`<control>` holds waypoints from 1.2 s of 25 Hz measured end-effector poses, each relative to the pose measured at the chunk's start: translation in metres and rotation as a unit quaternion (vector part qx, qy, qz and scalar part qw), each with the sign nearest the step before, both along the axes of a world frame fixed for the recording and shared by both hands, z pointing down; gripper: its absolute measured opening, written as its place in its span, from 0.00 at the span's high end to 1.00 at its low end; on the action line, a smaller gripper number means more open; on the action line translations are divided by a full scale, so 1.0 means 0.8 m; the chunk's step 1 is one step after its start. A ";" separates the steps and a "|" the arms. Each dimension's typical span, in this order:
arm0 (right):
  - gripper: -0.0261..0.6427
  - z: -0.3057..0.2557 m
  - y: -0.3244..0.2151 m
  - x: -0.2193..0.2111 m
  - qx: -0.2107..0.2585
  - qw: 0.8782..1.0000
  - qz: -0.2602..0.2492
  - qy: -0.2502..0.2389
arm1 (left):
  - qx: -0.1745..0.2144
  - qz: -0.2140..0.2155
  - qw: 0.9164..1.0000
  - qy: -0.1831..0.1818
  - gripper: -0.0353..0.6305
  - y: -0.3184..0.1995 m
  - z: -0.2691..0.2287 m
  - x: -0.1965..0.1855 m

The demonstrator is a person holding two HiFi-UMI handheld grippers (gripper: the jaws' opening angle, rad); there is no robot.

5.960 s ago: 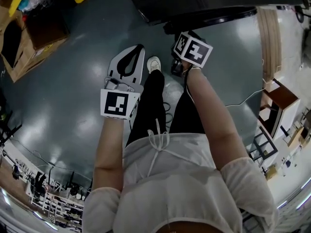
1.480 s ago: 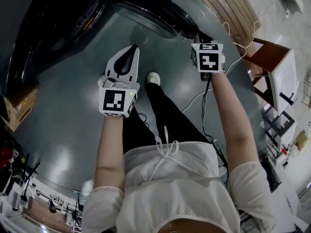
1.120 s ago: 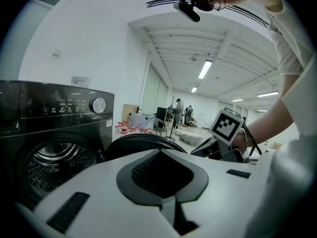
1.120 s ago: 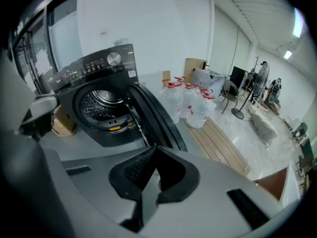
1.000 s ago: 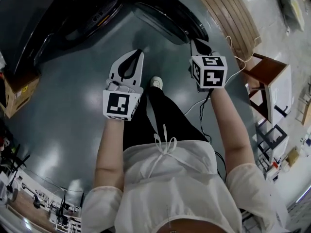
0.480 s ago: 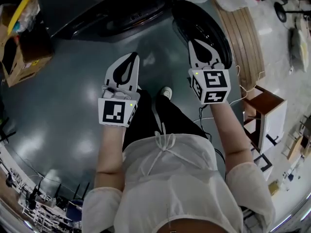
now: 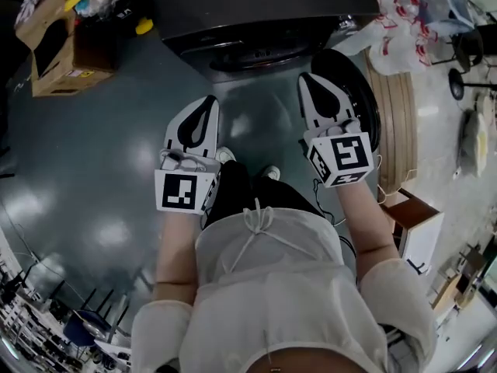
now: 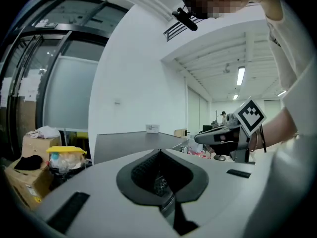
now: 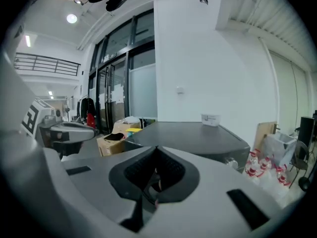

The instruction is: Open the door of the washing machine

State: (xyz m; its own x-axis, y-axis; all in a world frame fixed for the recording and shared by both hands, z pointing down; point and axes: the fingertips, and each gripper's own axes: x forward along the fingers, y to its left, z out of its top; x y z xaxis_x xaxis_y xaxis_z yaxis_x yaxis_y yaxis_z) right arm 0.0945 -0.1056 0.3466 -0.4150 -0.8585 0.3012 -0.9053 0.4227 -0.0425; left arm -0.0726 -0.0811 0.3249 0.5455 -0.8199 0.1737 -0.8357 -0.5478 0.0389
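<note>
**A:** so where's everything at? is the door open or what

**B:** Looking down from the head view, the washing machine (image 7: pixel 256 6) sits at 12 o'clock, a dark grey box with its drum opening facing the person. The door (image 7: pixel 366 103) is the round black disc at about 1 o'clock. It looks swung out to the right of the opening, not shut over it.

**A:** and the grippers?

**B:** Both are empty. The left gripper (image 7: pixel 208 99) is at roughly 11 o'clock from the person's body, over bare floor (image 7: pixel 101 169) in front of the machine. In its own view the jaws are closed, tips meeting, with nothing pinched between them. The right gripper (image 7: pixel 307 77) is at about 1 o'clock and it's the same deal, jaws pressed together and holding nothing. From above it overlaps the door, but its own view shows the tips in open air, pointing over the machine's flat top.

**A:** anything else around?

**B:** A cardboard box (image 7: pixel 66 49) is at 10 o'clock, with something yellow (image 7: pixel 144 27) just beside it. There are plastic bags (image 7: pixel 396 22) with red print at 1 o'clock, right next to the machine. A slatted wooden panel (image 7: pixel 396 123) lies just past the door at 2 o'clock, and a small brown-and-white table (image 7: pixel 415 224) is at 4 o'clock. The person's white shoes (image 7: pixel 225 154) peek out between the two grippers.
</note>
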 end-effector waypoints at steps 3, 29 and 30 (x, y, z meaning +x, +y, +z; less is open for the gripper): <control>0.95 -0.036 -0.007 -0.030 0.021 1.000 -0.012 -0.002 | 0.016 -0.017 1.000 0.000 0.91 -0.001 -0.035 -0.034; 0.96 -0.216 -0.012 -0.116 0.128 0.989 -0.071 -0.017 | 0.101 -0.073 0.992 -0.031 0.91 0.003 -0.210 -0.147; 0.96 -0.215 -0.011 -0.117 0.127 0.989 -0.071 -0.016 | 0.105 -0.074 0.991 -0.027 0.91 0.003 -0.213 -0.148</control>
State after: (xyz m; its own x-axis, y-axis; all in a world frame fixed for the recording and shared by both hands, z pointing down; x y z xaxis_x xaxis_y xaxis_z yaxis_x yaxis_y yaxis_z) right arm 0.0007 -0.1144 0.1747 -0.5421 -0.8375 0.0684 -0.8363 0.5457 0.0538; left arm -0.1907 -0.0787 0.1547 0.4115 -0.9112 0.0160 -0.9050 -0.4107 -0.1112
